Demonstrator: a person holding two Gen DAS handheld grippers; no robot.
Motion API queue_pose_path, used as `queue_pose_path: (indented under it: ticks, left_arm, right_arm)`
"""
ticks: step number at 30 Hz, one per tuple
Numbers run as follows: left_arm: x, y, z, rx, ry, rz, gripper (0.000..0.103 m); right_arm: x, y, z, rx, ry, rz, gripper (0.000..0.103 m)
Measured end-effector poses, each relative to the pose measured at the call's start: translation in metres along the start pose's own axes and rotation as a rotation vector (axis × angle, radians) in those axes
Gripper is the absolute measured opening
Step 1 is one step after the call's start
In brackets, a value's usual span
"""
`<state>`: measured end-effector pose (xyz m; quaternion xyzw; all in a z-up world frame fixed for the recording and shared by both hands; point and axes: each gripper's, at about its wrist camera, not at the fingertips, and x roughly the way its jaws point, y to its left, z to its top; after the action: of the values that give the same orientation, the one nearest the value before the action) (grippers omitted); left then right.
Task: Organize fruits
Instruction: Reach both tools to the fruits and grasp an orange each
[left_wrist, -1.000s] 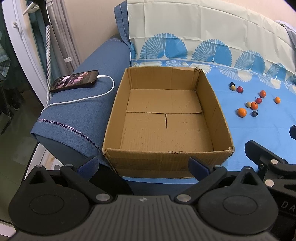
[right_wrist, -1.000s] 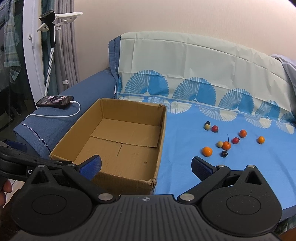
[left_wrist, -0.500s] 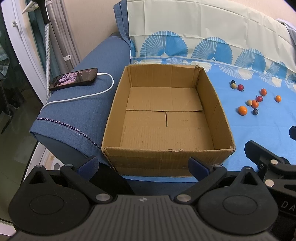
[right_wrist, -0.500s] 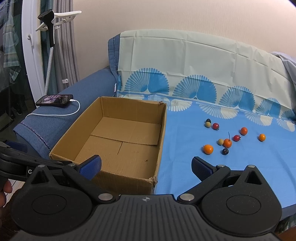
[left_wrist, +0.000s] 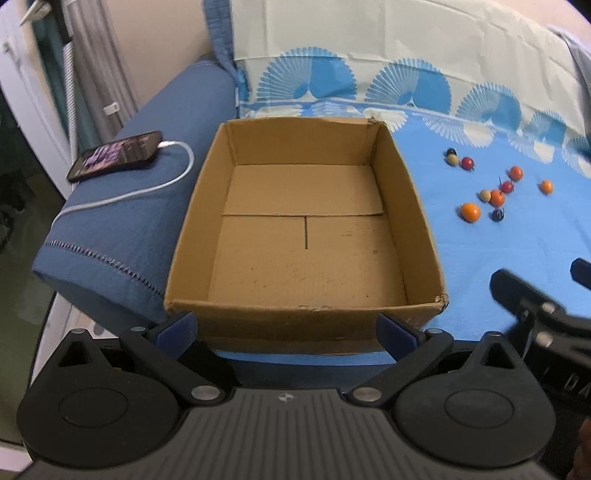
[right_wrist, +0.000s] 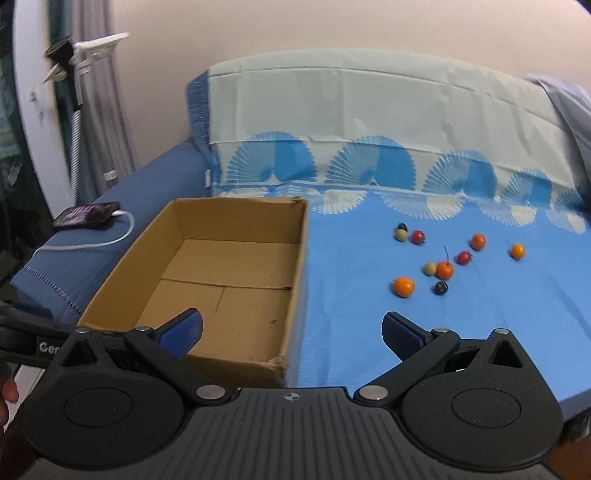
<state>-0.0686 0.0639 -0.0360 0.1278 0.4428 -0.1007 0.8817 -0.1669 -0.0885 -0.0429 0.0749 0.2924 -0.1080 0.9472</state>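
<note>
An empty open cardboard box (left_wrist: 303, 240) (right_wrist: 221, 273) sits on a blue patterned sheet (right_wrist: 369, 332). Several small fruits lie scattered on the sheet to its right: an orange (right_wrist: 403, 286) (left_wrist: 470, 212), a stemmed orange-red fruit (right_wrist: 444, 269), red ones (right_wrist: 418, 236), a pale one (right_wrist: 430, 268) and a dark one (right_wrist: 441, 287). My left gripper (left_wrist: 286, 328) is open and empty at the box's near wall. My right gripper (right_wrist: 291, 330) is open and empty over the box's near right corner, short of the fruits.
A phone (left_wrist: 116, 155) on a white charging cable (left_wrist: 147, 188) lies on the blue armrest (left_wrist: 129, 221) left of the box. The sofa back (right_wrist: 369, 110) rises behind. The right gripper's body (left_wrist: 535, 314) shows at the left view's right edge.
Both grippers have moved forward and nearer the box. The right one has swung toward the fruits. Nothing was taken hold of.
</note>
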Motion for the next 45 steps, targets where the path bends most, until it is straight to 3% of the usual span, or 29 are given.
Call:
queue_pose_path:
  ticks: [7, 12, 21, 26, 32, 38, 41, 44, 45]
  left_arm:
    - [0.016, -0.050, 0.024, 0.088, 0.022, 0.000, 0.103]
    - [0.033, -0.094, 0.046, 0.131, 0.047, -0.068, 0.103]
    - [0.105, -0.194, 0.099, 0.199, 0.060, -0.155, 0.103]
    - [0.162, -0.245, 0.129, 0.207, 0.058, -0.191, 0.103]
    - [0.240, -0.296, 0.153, 0.189, 0.131, -0.216, 0.103]
    - [0.302, -0.320, 0.161, 0.168, 0.212, -0.202, 0.103]
    - [0.323, -0.327, 0.158, 0.188, 0.268, -0.188, 0.103]
    - [0.326, -0.327, 0.155, 0.182, 0.243, -0.192, 0.103]
    - [0.326, -0.327, 0.155, 0.182, 0.240, -0.189, 0.103]
  right_arm:
    - [0.015, -0.064, -0.001, 0.147, -0.057, -0.062, 0.102]
    - [0.030, -0.123, -0.001, 0.210, -0.079, -0.178, 0.102]
    - [0.081, -0.233, -0.006, 0.269, -0.018, -0.381, 0.102]
    - [0.131, -0.282, -0.002, 0.316, 0.012, -0.397, 0.102]
    - [0.216, -0.358, 0.028, 0.327, -0.064, -0.475, 0.102]
    - [0.322, -0.439, 0.050, 0.393, 0.015, -0.480, 0.102]
    - [0.359, -0.458, 0.053, 0.400, 0.051, -0.471, 0.102]
    - [0.392, -0.463, 0.048, 0.355, 0.123, -0.473, 0.102]
    - [0.396, -0.459, 0.046, 0.322, 0.096, -0.489, 0.102]
